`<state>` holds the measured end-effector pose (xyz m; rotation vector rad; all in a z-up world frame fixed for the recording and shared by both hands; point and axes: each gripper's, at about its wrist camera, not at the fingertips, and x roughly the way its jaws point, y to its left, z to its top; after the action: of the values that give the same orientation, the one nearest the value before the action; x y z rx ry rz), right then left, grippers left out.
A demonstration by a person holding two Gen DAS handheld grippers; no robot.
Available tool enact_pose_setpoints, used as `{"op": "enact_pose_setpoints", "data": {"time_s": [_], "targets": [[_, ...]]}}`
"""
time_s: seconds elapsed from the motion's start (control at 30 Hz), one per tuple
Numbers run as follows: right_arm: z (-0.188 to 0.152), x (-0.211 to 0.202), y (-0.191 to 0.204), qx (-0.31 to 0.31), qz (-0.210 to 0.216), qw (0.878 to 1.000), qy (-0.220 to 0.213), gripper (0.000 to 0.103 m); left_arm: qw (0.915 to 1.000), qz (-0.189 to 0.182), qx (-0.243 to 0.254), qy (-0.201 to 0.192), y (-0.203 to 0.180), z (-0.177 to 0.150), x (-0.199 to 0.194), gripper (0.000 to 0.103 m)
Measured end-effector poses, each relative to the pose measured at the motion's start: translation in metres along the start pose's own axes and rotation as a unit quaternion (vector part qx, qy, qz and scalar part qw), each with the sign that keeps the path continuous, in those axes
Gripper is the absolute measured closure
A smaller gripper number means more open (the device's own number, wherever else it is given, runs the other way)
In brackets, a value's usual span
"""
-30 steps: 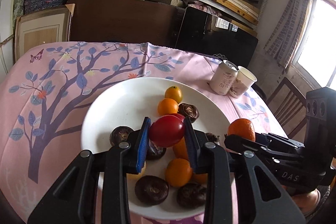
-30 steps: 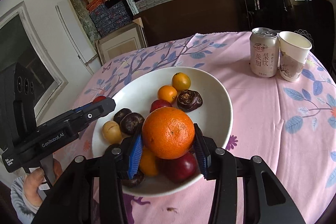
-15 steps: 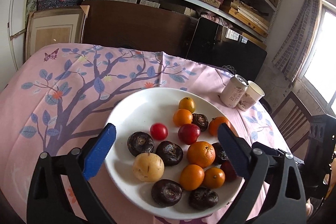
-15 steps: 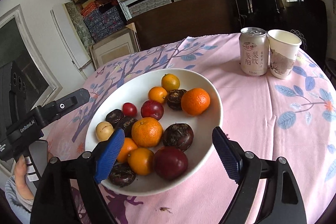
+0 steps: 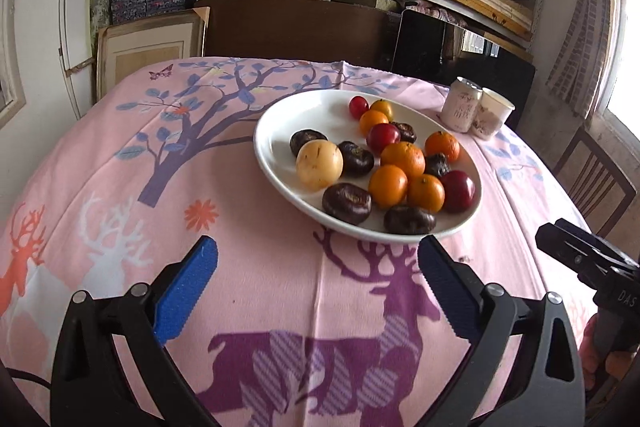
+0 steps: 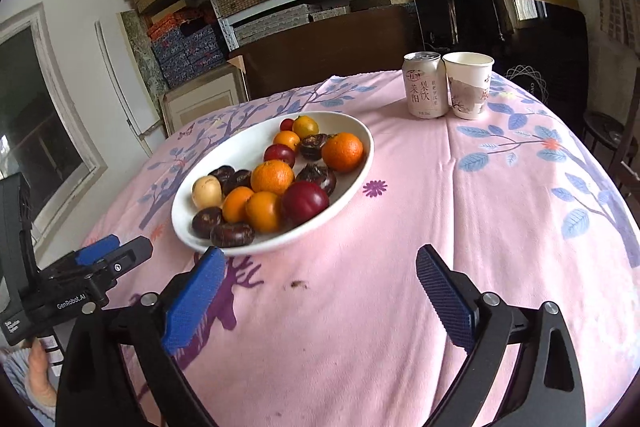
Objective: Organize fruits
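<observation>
Left wrist view: left gripper (image 5: 318, 289) jaws have just sprung wide, nothing between them, white plate (image 5: 280, 167) of fruit above, right of centre. Right gripper (image 6: 320, 289) likewise spread and empty; its plate (image 6: 356, 179) sits upper left, looking marginally nearer.

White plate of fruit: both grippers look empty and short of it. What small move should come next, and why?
Probably none beyond parking the grippers. The left gripper and right gripper have just been opening, nothing sits between their jaws, and every visible fruit lies on the white plate; no fruit shows on the pink patterned tablecloth.
</observation>
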<state>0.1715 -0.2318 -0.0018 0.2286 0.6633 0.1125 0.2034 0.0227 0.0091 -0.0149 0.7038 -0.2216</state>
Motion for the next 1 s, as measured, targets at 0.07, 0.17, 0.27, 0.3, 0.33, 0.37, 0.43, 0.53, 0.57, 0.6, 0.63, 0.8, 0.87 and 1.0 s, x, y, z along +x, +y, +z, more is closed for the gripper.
{"op": "enact_pose_setpoints", "data": {"time_s": [0.07,0.17,0.27,0.3,0.33,0.37,0.43,0.53,0.57,0.6,0.63,0.8,0.87,1.0], "targets": [[-0.009,-0.011,0.01,-0.028,-0.017,0.999,-0.009,0.004,0.9995,0.02,0.021,-0.008,-0.008,-0.011,-0.012,0.005],[-0.019,-0.024,0.019,-0.054,-0.038,0.998,-0.023,0.004,0.9984,0.041,0.031,-0.025,-0.012,-0.02,-0.026,0.005],[-0.021,-0.024,0.02,-0.055,-0.052,0.997,-0.015,0.004,0.9989,0.028,0.019,-0.032,-0.009,-0.021,-0.031,0.005],[-0.019,-0.022,0.019,-0.053,-0.058,0.997,-0.011,0.004,0.999,0.029,0.015,-0.031,-0.007,-0.019,-0.029,0.005],[-0.019,-0.02,0.019,-0.051,-0.064,0.997,-0.008,0.004,0.9991,0.031,0.012,-0.027,-0.006,-0.017,-0.028,0.005],[-0.018,-0.019,0.018,-0.049,-0.07,0.996,-0.007,0.004,0.9991,0.033,0.012,-0.023,-0.006,-0.015,-0.026,0.005],[-0.019,-0.019,0.017,-0.049,-0.071,0.996,-0.008,0.004,0.9991,0.034,0.015,-0.019,-0.005,-0.013,-0.024,0.005],[-0.02,-0.022,0.02,-0.056,-0.067,0.996,-0.02,0.004,0.9996,0.019,0.016,-0.013,-0.006,-0.012,-0.023,0.005],[-0.02,-0.024,0.02,-0.058,-0.068,0.996,-0.024,0.004,0.9996,0.015,0.018,-0.013,-0.007,-0.012,-0.023,0.005],[-0.02,-0.024,0.021,-0.06,-0.067,0.996,-0.027,0.004,0.9996,0.017,0.019,-0.014,-0.008,-0.012,-0.023,0.005],[-0.019,-0.026,0.021,-0.061,-0.065,0.996,-0.031,0.004,0.9994,0.022,0.022,-0.016,-0.01,-0.012,-0.024,0.005],[-0.017,-0.037,0.023,-0.066,-0.065,0.994,-0.065,0.004,0.9978,0.038,0.032,-0.044,-0.013,-0.01,-0.037,0.005],[-0.018,-0.043,0.026,-0.073,-0.066,0.991,-0.087,0.004,0.9967,0.038,0.03,-0.064,-0.013,-0.009,-0.045,0.005],[-0.025,-0.058,0.032,-0.091,-0.044,0.984,-0.145,0.004,0.9926,0.084,0.039,-0.079,-0.018,-0.011,-0.052,0.005]]}}
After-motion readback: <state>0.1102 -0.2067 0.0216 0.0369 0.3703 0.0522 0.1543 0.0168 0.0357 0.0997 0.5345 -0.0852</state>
